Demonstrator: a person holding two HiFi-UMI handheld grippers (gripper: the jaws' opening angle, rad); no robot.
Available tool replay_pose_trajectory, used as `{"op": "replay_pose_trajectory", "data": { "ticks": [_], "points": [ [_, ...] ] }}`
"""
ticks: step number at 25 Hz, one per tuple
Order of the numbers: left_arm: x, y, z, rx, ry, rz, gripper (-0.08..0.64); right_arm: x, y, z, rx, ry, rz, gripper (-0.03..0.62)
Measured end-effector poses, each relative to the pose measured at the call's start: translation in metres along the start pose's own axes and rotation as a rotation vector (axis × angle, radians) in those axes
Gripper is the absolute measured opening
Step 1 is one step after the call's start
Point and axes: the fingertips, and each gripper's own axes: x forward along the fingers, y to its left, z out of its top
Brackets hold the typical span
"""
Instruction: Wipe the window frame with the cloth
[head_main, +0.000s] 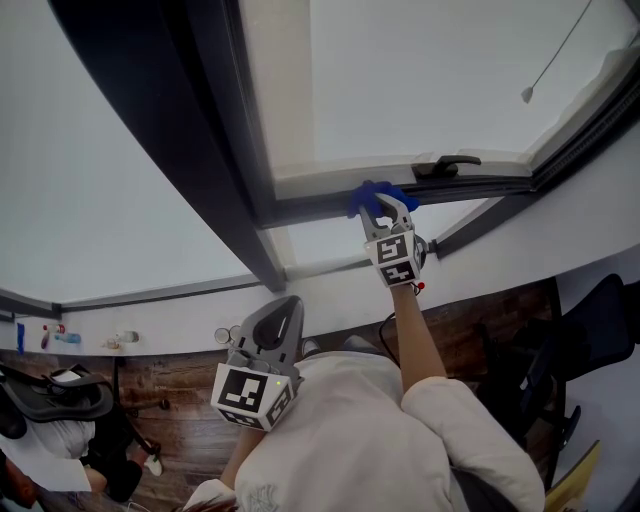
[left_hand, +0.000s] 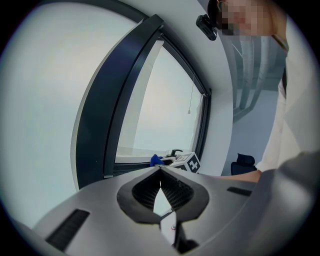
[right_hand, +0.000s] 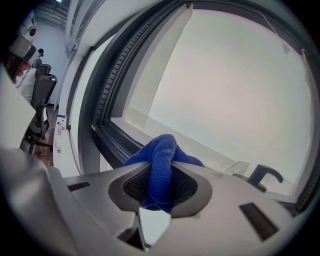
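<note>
White wall (head_main: 110, 190) and pale frosted glass (head_main: 430, 70) fill most of the scene, with a brown wooden floor (head_main: 170, 375) far below both tools. The dark window frame (head_main: 200, 150) is a thick slanted post plus a lower horizontal rail, ahead of the right tool and well ahead of the left tool. A black office chair (head_main: 590, 330) is behind and to the right of the right tool, down on the floor.

The right tool (head_main: 385, 208) is up at the lower rail, arm stretched out. Its jaws are clamped on a bunched blue cloth (head_main: 372, 196). In the right gripper view the blue cloth (right_hand: 162, 160) runs between the right tool (right_hand: 161, 172) pads and bulges out past the tips. The dark window frame (right_hand: 107, 135) rail lies just ahead and to the left. In the head view the cloth sits right at the rail; contact is likely but not certain.

The left tool (head_main: 284, 308) is low, close to the body and well apart from the frame. In the left gripper view the left tool (left_hand: 161, 186) has its jaw tips pressed together with nothing between them.

A black lever handle (head_main: 447, 163) is just right of and ahead of the right tool, and it also shows ahead-right in that tool's own view (right_hand: 265, 176). A thin pull cord (head_main: 527, 95) with a small end weight hangs farther ahead and right.
</note>
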Motion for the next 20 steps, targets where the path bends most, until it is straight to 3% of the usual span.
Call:
{"op": "replay_pose_trajectory", "data": {
  "ticks": [20],
  "points": [
    [0.007,0.000,0.004,0.018,0.003,-0.024,0.009,-0.013,-0.050,-0.031,0.062,0.041,-0.096,0.097]
  ]
}}
